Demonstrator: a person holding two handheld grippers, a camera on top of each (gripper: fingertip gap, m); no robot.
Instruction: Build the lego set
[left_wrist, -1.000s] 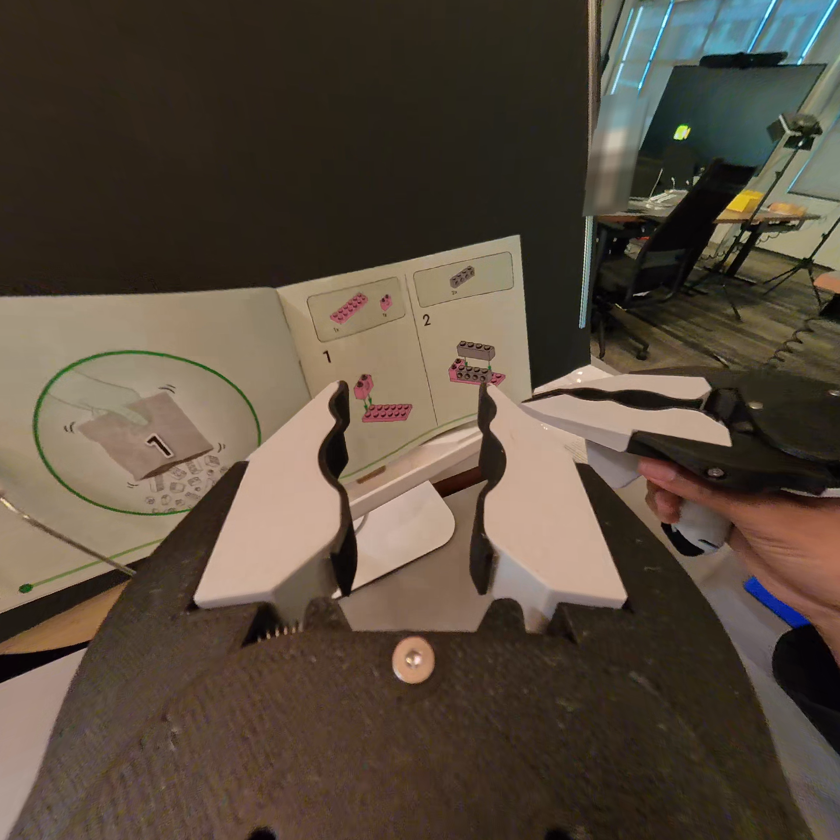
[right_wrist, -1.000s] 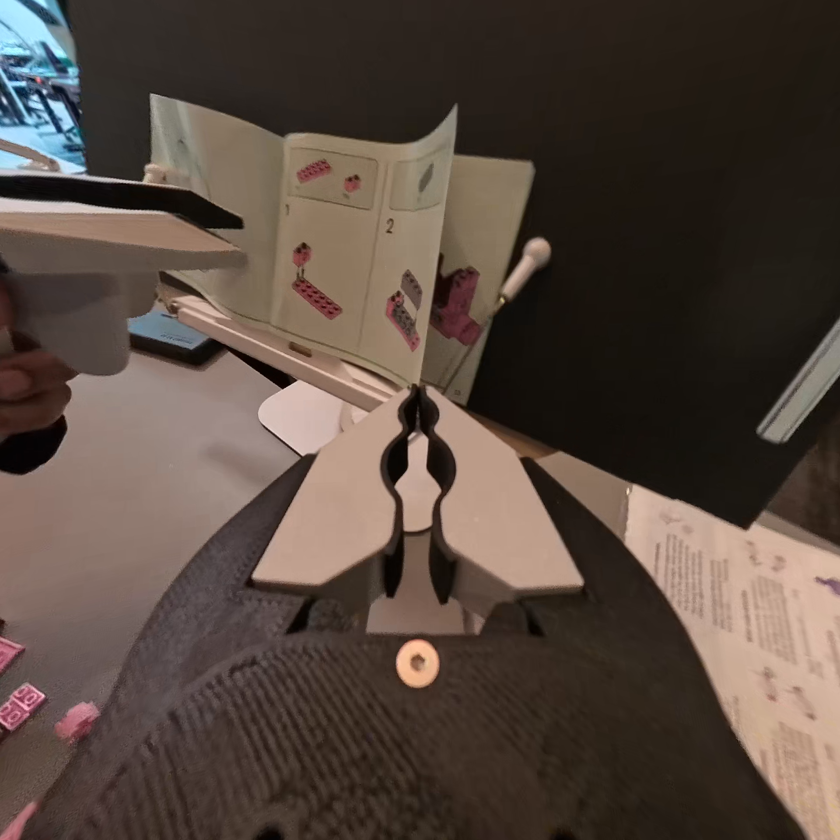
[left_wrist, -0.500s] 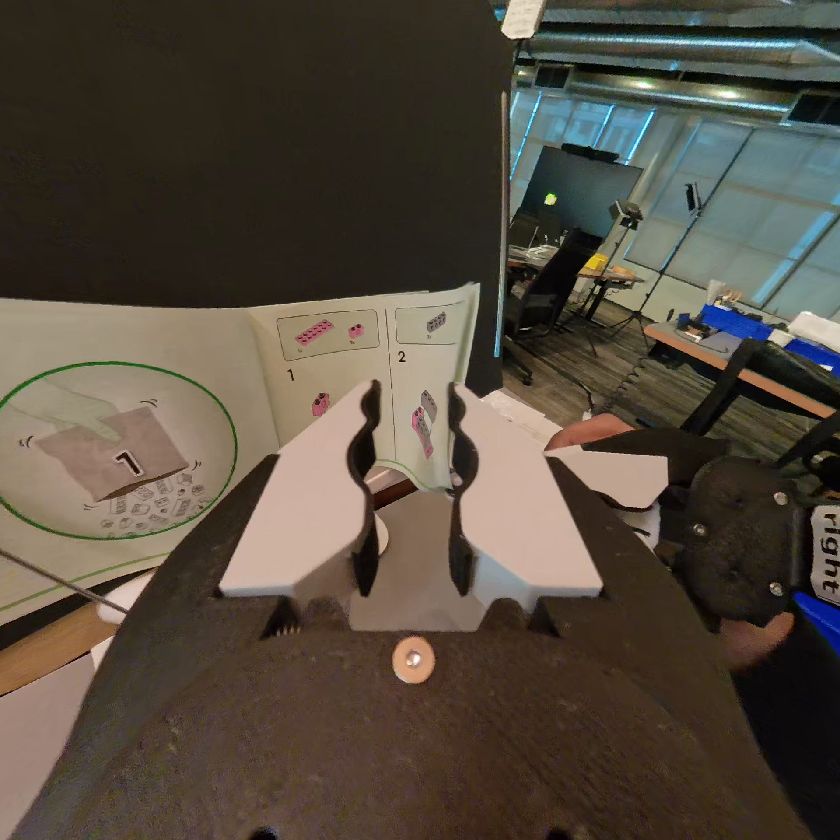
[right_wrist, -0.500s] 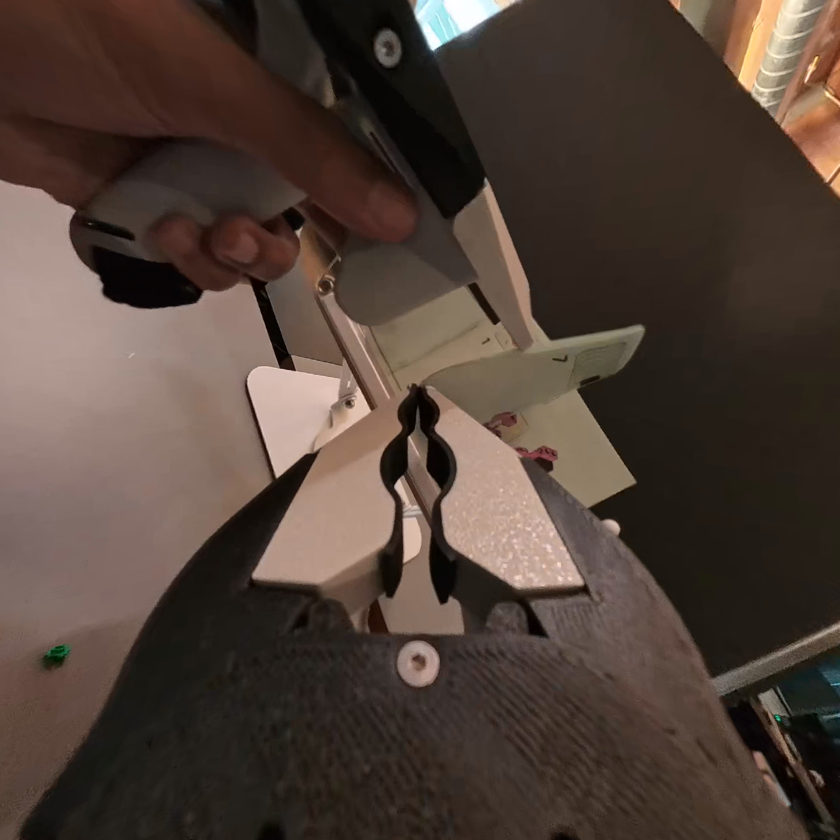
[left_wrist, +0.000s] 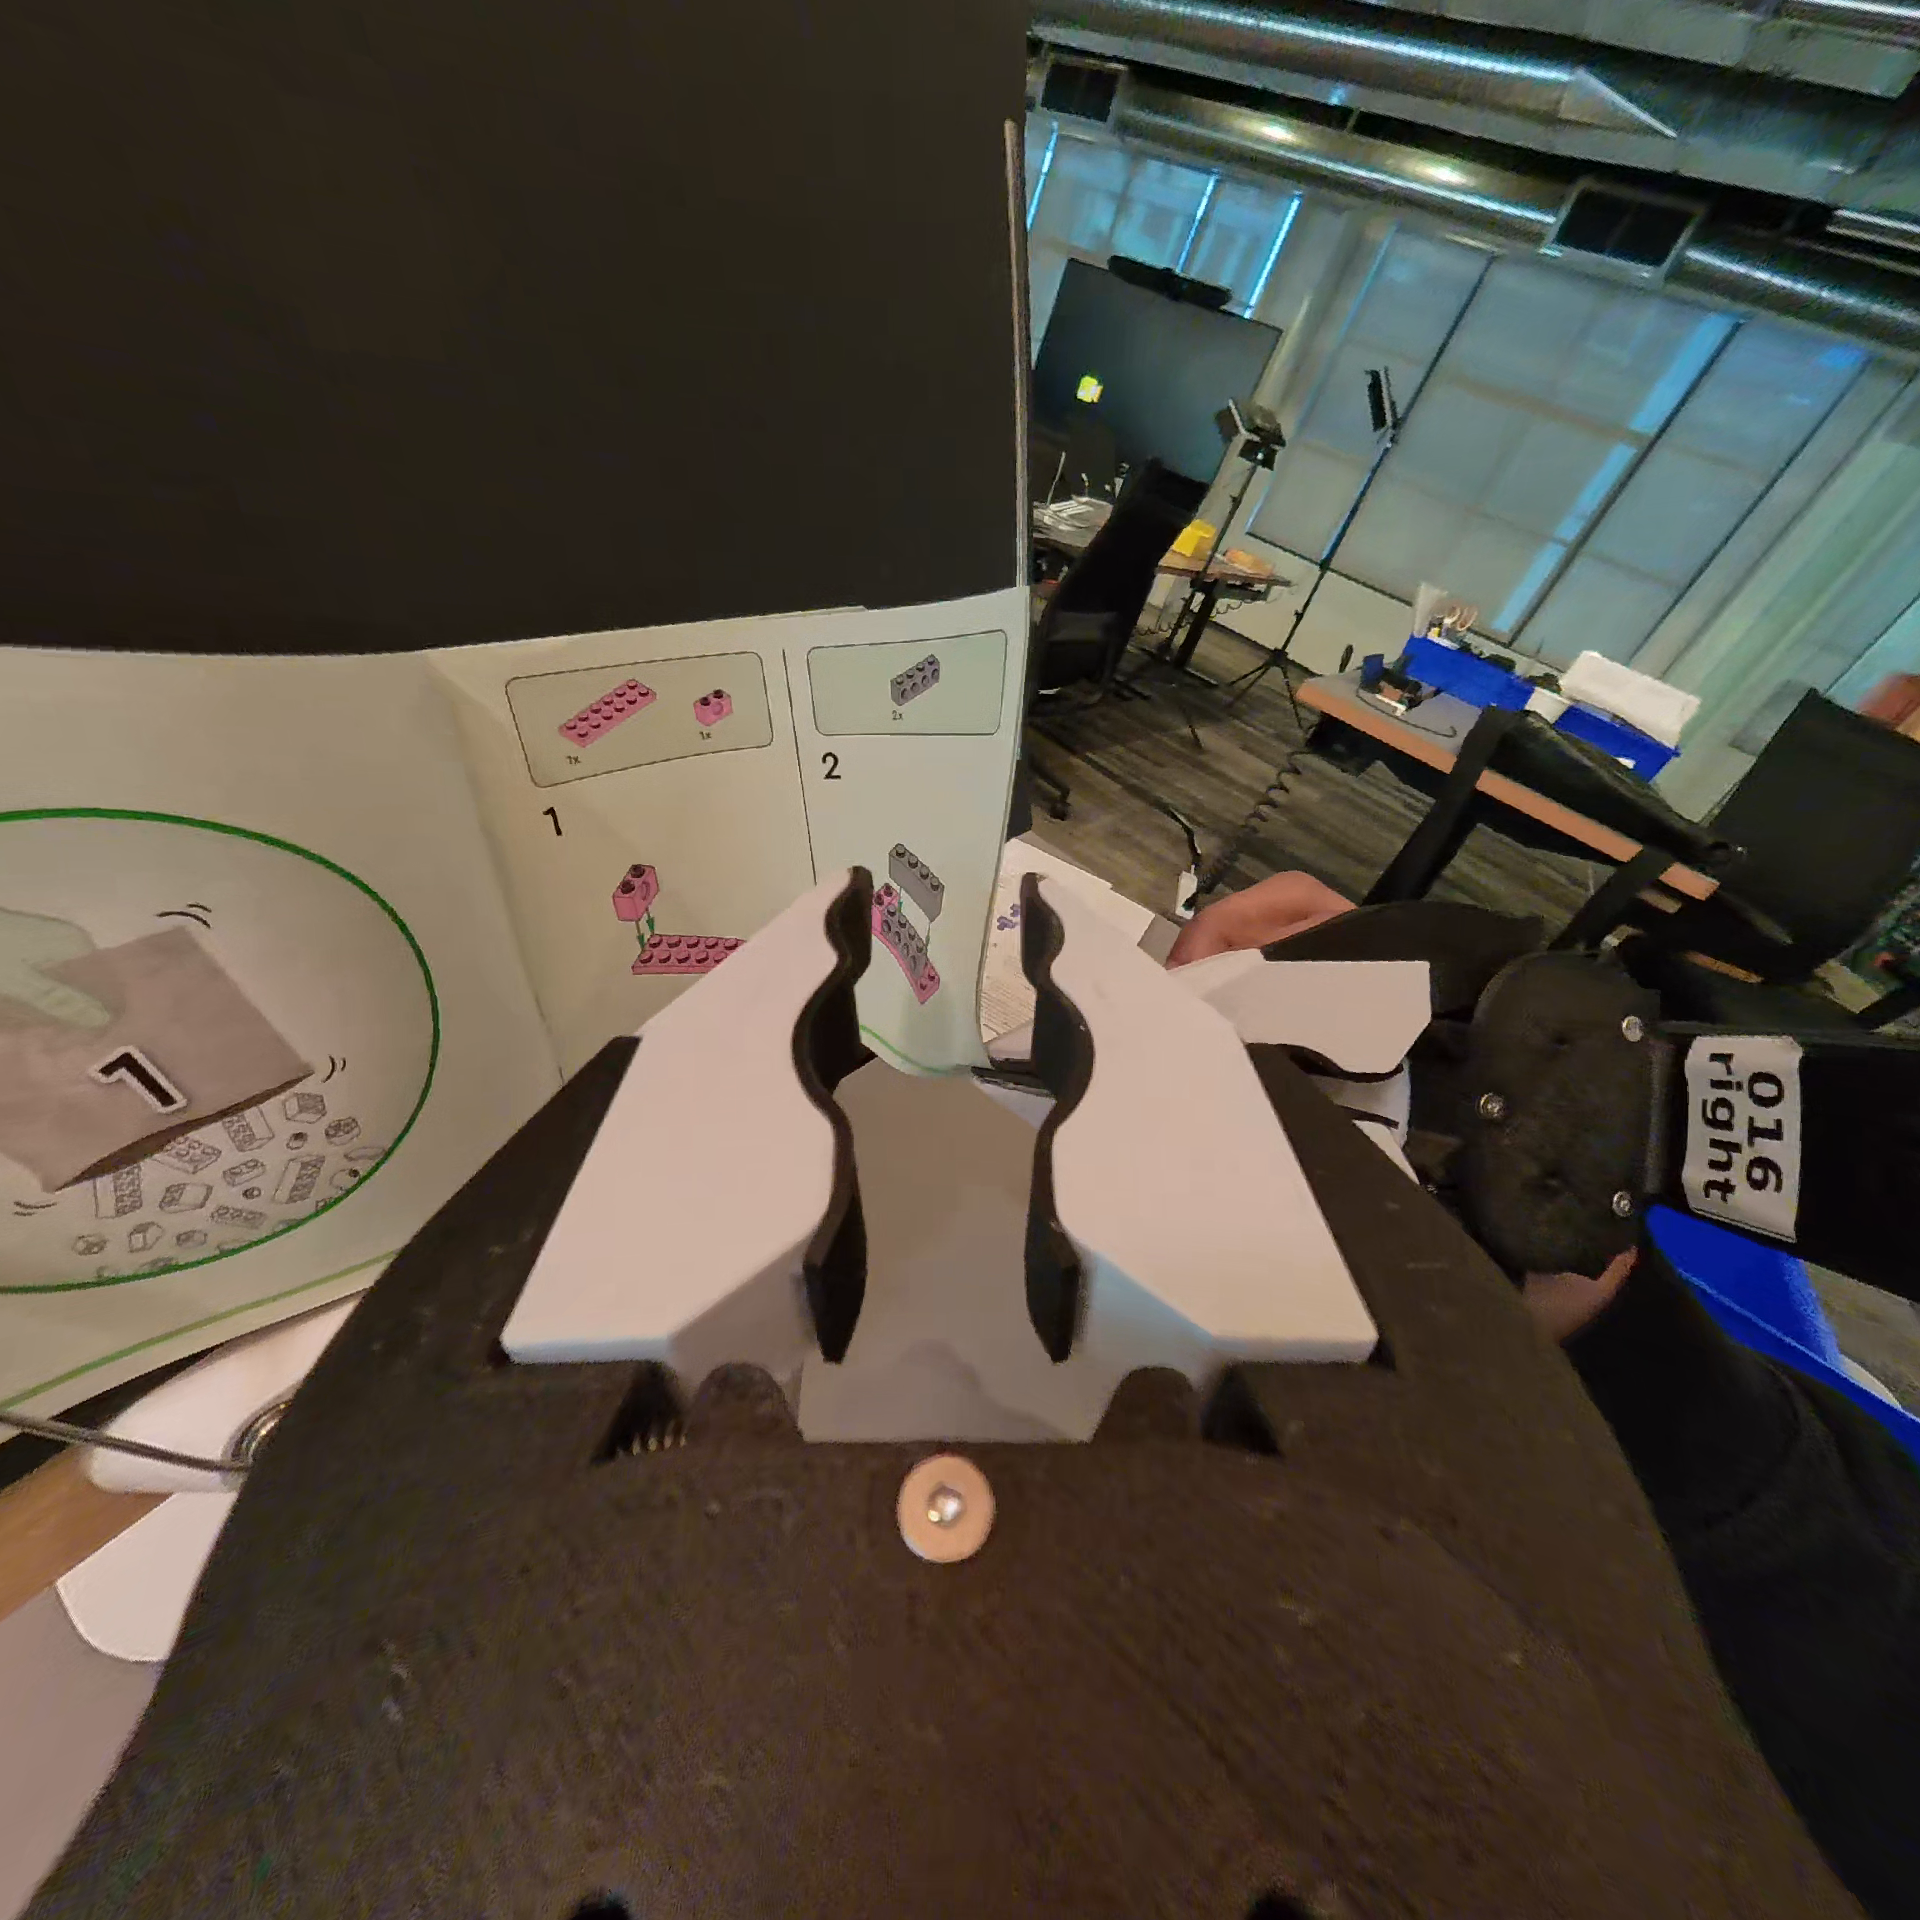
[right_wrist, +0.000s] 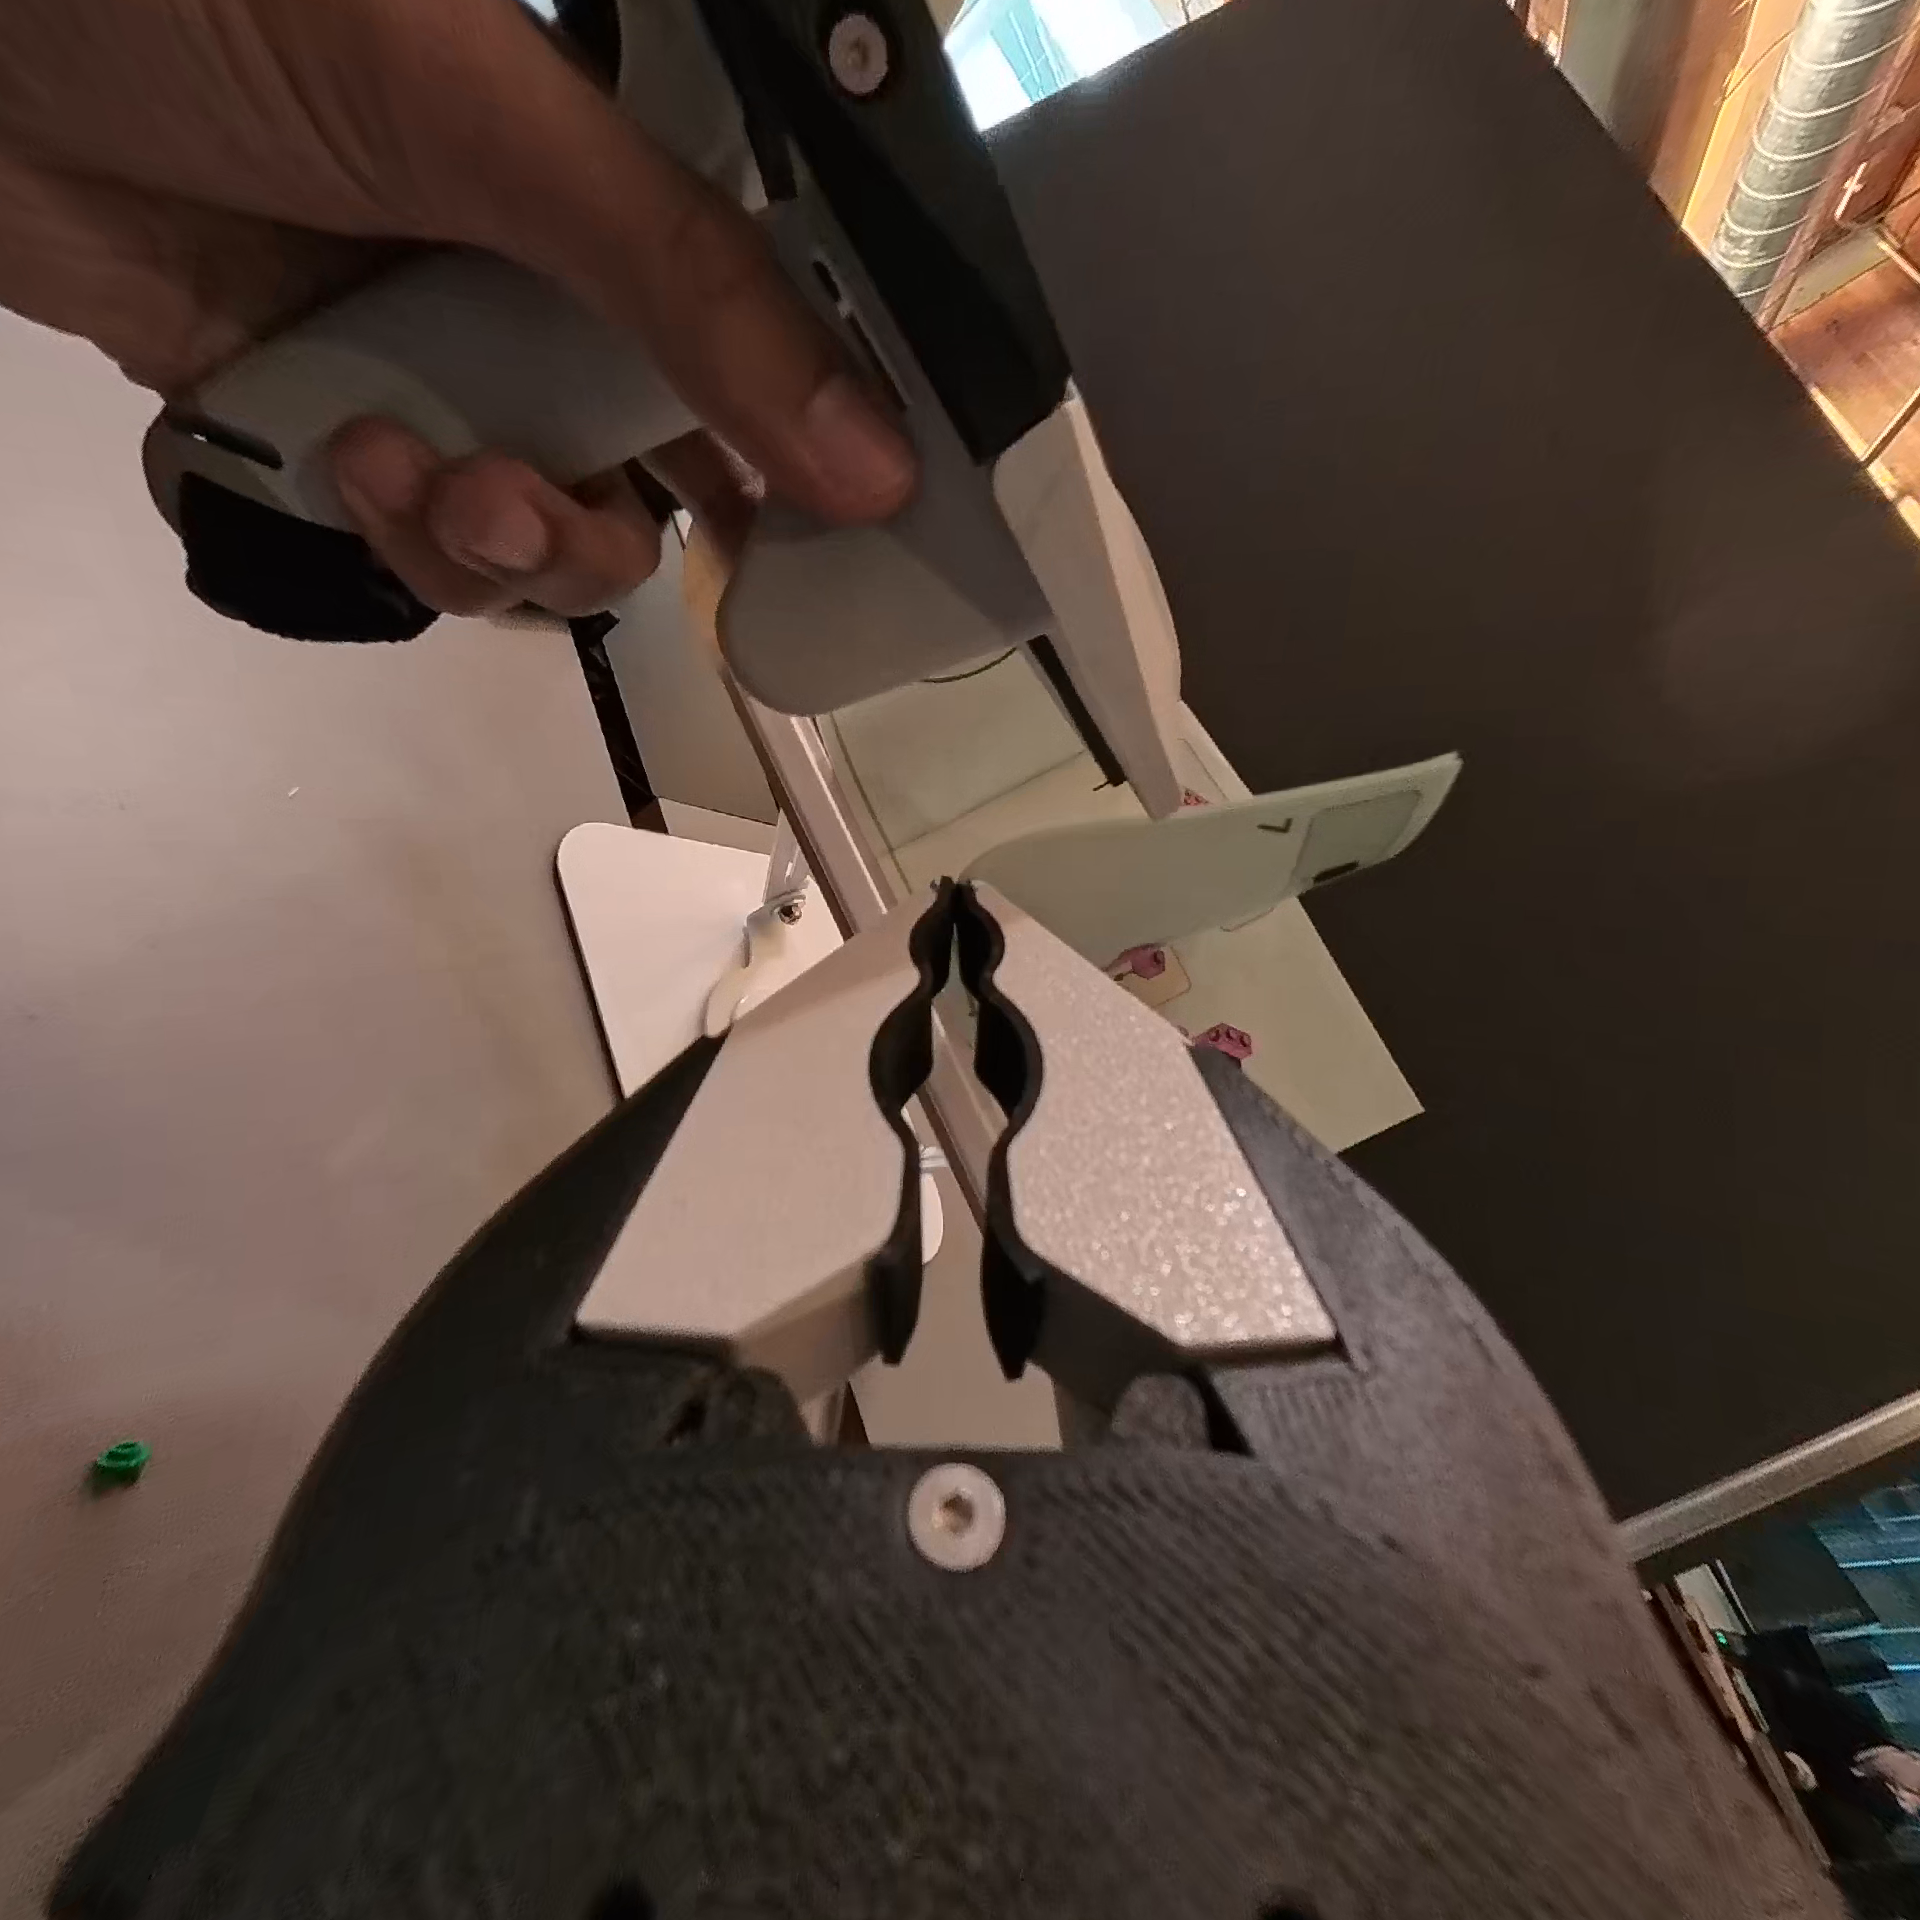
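Left wrist view: left gripper with its jaws apart, a clear gap between the two white fingers, nothing held. Directly ahead stands the open instruction booklet, pale green pages propped on a white stand against a black backboard. The right-hand page of the booklet curls forward, its lower outer corner hanging in line with the gap between the fingertips; contact cannot be told. Right gripper enters from the right edge, its black body bearing a white sticker, a hand partly visible behind it. Office space with desks, chairs and tripods beyond the backboard.

Right wrist view: camera strongly tilted. Right gripper has its fingertips pressed together at the tip; a thin edge seems to sit between them, but whether it is the page cannot be told. The lifted page of the booklet fans out just beyond the tips. The left gripper reaches down from the top, held by a hand, its fingers pointing at the booklet. Grey surface to the left carries one small green lego piece, well apart from the stand's white base. No other loose bricks in view.
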